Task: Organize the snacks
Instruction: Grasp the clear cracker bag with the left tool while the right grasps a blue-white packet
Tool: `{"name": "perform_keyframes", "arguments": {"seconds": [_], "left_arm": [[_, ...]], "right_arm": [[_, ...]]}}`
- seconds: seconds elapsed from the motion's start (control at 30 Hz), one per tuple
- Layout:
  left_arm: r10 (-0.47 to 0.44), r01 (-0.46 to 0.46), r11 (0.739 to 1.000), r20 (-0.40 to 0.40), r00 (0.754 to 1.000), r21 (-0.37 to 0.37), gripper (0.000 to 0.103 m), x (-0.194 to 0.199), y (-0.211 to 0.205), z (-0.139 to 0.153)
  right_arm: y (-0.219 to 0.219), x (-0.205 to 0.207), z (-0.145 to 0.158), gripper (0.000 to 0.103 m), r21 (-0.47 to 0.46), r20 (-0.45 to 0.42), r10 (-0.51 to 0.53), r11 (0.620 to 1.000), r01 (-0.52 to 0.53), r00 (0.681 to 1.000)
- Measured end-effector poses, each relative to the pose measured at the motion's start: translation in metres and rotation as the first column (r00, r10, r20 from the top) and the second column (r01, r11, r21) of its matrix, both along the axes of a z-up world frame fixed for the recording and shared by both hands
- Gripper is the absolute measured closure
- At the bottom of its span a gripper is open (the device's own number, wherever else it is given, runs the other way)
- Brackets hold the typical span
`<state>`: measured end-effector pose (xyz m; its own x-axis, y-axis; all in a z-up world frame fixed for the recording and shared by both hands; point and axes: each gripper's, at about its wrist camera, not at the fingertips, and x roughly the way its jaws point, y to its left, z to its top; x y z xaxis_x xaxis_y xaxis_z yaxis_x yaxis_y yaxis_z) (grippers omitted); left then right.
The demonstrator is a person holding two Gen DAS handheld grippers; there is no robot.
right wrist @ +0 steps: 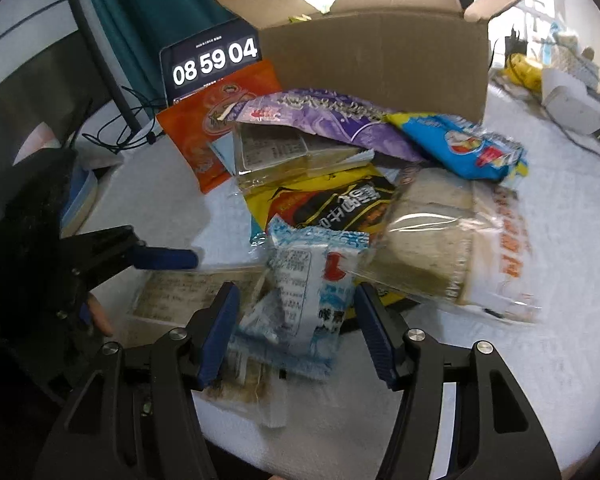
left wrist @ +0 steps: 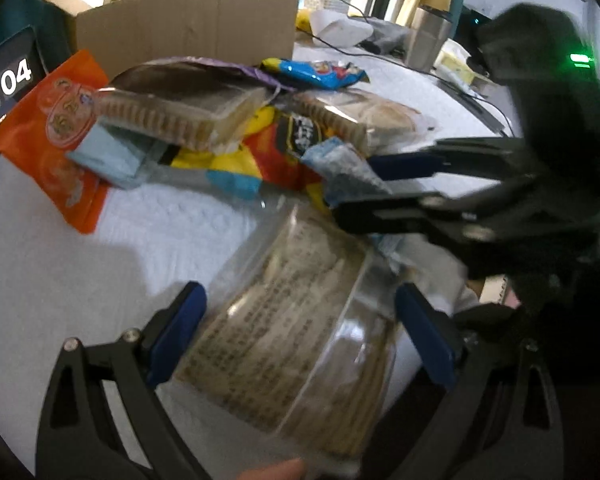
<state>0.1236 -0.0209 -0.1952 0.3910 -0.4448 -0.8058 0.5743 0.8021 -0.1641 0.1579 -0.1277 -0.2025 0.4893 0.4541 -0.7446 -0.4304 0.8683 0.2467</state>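
A pile of snack packets lies on the white table in front of an open cardboard box (left wrist: 188,20) (right wrist: 372,60). My left gripper (left wrist: 300,292) is open, its blue pads on either side of a clear biscuit packet with a printed label (left wrist: 296,340), with a small gap at the right pad. My right gripper (right wrist: 296,296) is open around a small blue-and-white packet (right wrist: 300,292) at the pile's near edge. In the left wrist view the right gripper (left wrist: 356,188) reaches in from the right. One of the left gripper's fingers (right wrist: 168,258) shows in the right wrist view.
The pile holds an orange pouch (right wrist: 204,120), a purple bag (right wrist: 320,120), a blue packet (right wrist: 460,148), a yellow-and-black bag (right wrist: 332,200) and a wrapped bread slab (right wrist: 432,240). A tablet clock (right wrist: 212,64) stands left of the box. A steel tumbler (left wrist: 428,36) and cables lie far right.
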Motion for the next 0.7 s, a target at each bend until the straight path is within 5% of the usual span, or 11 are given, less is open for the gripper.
{"name": "perform_keyframes", "arguments": {"seconds": [0.07,0.13,0.27,0.47,0.7], "left_arm": [[-0.013,0.013,1.000,0.005,1.000,-0.012,0.006,-0.008,0.004,0.004],[-0.022,0.023,1.000,0.022,1.000,-0.018,0.006,-0.017,0.006,0.010],[-0.062,0.061,0.998,0.032,0.998,0.024,0.006,-0.025,0.001,0.004],[-0.107,0.098,0.987,0.061,0.992,0.130,0.006,-0.029,-0.012,-0.010],[-0.024,0.022,0.999,0.051,0.998,0.045,0.019,-0.027,-0.002,-0.006]], "right_arm": [[0.001,0.006,-0.010,0.040,-0.014,-0.036,-0.014,1.000,0.013,0.999],[-0.002,0.008,-0.013,0.057,0.008,-0.036,-0.028,1.000,0.028,0.999],[-0.006,0.006,-0.010,0.066,0.004,-0.023,-0.021,1.000,0.021,1.000],[-0.016,-0.002,0.003,0.069,-0.001,0.024,-0.022,1.000,0.022,0.999],[-0.032,-0.018,0.030,0.069,0.030,0.109,-0.024,0.999,0.020,0.994]]}}
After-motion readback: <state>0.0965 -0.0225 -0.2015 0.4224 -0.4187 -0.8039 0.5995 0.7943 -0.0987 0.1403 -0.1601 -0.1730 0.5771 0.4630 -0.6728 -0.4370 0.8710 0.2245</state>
